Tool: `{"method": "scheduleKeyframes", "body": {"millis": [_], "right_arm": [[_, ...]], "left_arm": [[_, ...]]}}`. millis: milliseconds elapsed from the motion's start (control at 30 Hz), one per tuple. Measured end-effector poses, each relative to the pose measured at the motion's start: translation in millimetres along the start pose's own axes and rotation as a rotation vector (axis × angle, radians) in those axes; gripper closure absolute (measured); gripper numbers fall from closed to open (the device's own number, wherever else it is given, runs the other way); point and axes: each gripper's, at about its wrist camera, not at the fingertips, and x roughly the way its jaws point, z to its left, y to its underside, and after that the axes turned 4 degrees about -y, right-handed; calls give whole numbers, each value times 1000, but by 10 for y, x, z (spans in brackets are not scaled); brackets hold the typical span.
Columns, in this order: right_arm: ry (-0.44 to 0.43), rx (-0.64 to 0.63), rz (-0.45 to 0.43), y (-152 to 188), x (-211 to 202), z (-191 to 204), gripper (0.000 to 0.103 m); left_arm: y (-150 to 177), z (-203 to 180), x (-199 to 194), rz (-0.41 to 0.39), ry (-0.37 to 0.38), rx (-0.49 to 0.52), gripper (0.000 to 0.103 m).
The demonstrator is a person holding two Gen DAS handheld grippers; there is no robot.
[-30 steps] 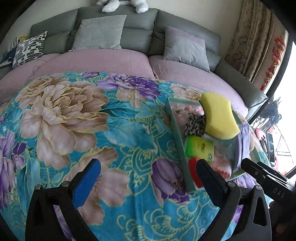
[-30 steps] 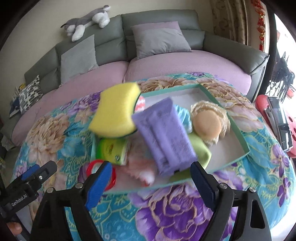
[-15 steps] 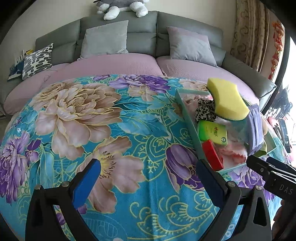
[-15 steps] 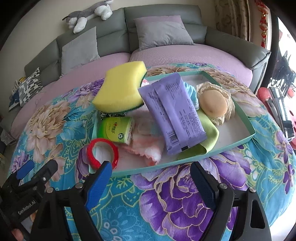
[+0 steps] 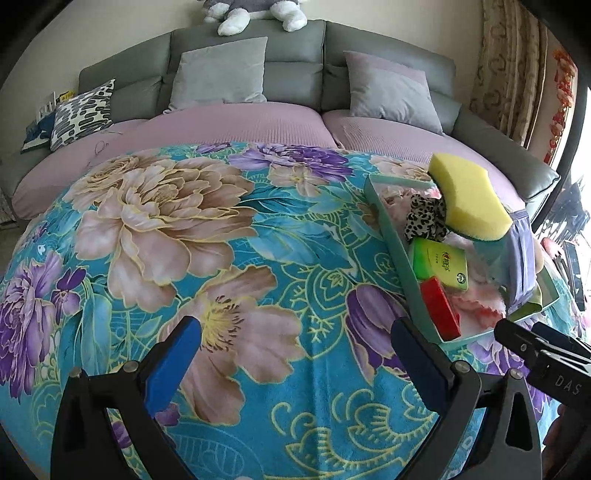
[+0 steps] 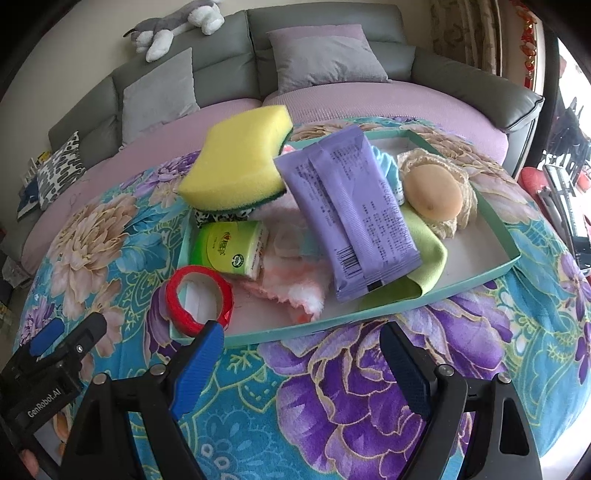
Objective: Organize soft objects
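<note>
A shallow teal tray (image 6: 495,218) lies on the flowered blanket, filled with soft items. On top rests a yellow sponge (image 6: 238,168) (image 5: 469,195), beside it a purple packet (image 6: 347,218). A green tissue pack (image 6: 229,251) (image 5: 441,262), a red tape ring (image 6: 197,299), a pink fluffy cloth (image 6: 295,291), a lime cloth (image 6: 421,243) and a beige pad on lace (image 6: 434,192) lie there too. My right gripper (image 6: 303,369) is open just in front of the tray's near edge, holding nothing. My left gripper (image 5: 295,362) is open over bare blanket, left of the tray.
The flowered blanket (image 5: 166,221) covers a round surface in front of a grey sofa (image 5: 295,74) with a lilac seat cover, several cushions and a plush toy (image 6: 173,26) on its back. Curtains (image 5: 506,66) hang at the right. Left of the tray the blanket is bare.
Both views have steadied and tilted upward, so the sofa shows more. The tray now sits farther from the right gripper's fingers. Both grippers stay open.
</note>
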Motion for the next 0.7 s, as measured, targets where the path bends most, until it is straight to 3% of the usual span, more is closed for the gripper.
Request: {"method": "scheduleKeyframes", "body": {"millis": [700], "right_arm": [[0, -8, 5, 6, 42, 11, 14]], "left_arm": [[13, -68, 50, 16, -19, 34, 1]]}}
